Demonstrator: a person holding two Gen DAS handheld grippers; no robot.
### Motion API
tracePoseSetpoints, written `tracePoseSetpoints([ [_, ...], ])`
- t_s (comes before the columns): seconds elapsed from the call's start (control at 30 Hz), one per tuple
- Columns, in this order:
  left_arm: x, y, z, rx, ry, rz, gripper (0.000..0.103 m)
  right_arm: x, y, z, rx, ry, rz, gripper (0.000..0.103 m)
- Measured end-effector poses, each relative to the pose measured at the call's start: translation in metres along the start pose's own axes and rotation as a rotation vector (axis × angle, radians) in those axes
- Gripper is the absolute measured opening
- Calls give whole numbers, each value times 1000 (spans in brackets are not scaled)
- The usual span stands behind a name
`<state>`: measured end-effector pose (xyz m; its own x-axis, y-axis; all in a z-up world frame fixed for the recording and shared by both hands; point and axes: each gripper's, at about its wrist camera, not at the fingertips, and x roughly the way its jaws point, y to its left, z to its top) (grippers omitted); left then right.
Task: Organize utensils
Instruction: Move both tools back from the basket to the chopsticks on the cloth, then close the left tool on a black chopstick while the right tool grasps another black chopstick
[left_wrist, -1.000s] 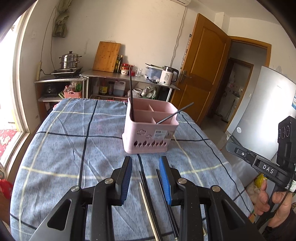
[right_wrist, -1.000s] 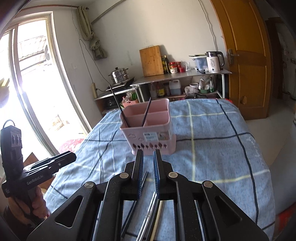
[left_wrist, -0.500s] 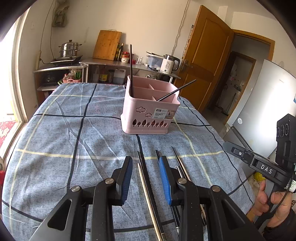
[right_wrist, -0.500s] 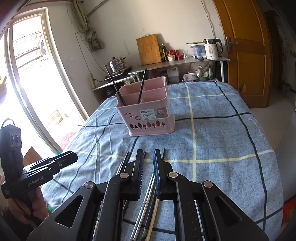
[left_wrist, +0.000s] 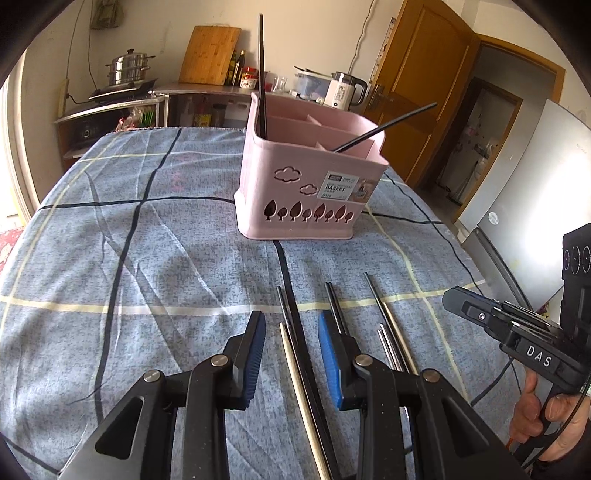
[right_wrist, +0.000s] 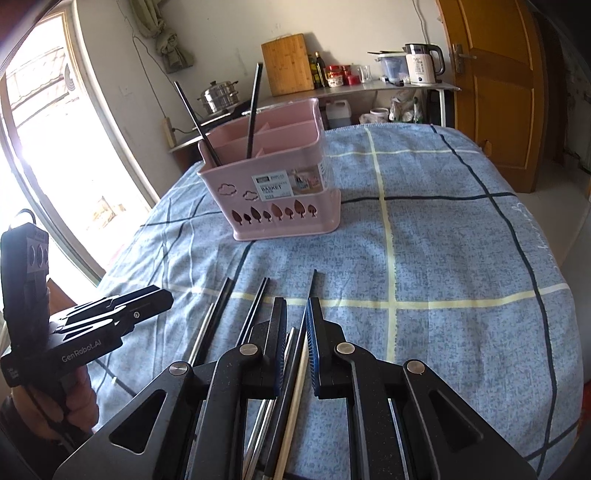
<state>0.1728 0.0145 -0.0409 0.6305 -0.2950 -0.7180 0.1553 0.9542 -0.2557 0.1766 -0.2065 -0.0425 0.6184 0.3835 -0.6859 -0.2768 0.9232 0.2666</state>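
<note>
We see the left gripper (left_wrist: 291, 334) w/ jaws wide apart, holding nothing, over loose chopsticks (left_wrist: 295, 354) on the blue plaid cloth (left_wrist: 147, 258), lower center. Right gripper (right_wrist: 296, 317) jaws nearly together, chopsticks below; grip—can't tell. Pink utensil basket (left_wrist: 310, 184), upper center, holds two black chopsticks (left_wrist: 261, 77).

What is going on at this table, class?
A person holds a gripper in each hand over chopsticks lying loose on a blue checked cloth. The left gripper has its jaws open around a couple of them, gripping nothing. The right gripper has its jaws narrowly apart above others. Two black chopsticks already stand in the pink basket.
</note>
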Motion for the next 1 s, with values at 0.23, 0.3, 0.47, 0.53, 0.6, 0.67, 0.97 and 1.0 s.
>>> tracePoseSetpoints([
  [0.23, 39, 4, 7, -5, 73, 10, 27, 36, -3, 6, -11, 65, -12, 11],
  [0.3, 48, 5, 8, -6, 92, 12, 25, 47, -4, 7, -14, 82, -16, 11],
  [0.47, 66, 0, 11, 11, 128, 27, 22, 64, -5, 12, -15, 113, -22, 11],
  [0.53, 69, -3, 14, 23, 132, 35, 22, 71, -5, 14, -19, 124, -27, 11],
  [0.6, 72, -7, 15, 36, 136, 46, 22, 78, -4, 15, -23, 137, -35, 11],
  [0.67, 75, -11, 16, 58, 139, 67, 21, 84, -5, 15, -19, 154, -42, 11],
  [0.97, 76, -27, 10, 134, 136, 158, 7, 92, 2, 16, -64, 173, -94, 6],
  [1.0, 76, -27, 11, 137, 137, 158, 6, 92, 1, 16, -64, 174, -95, 6],
])
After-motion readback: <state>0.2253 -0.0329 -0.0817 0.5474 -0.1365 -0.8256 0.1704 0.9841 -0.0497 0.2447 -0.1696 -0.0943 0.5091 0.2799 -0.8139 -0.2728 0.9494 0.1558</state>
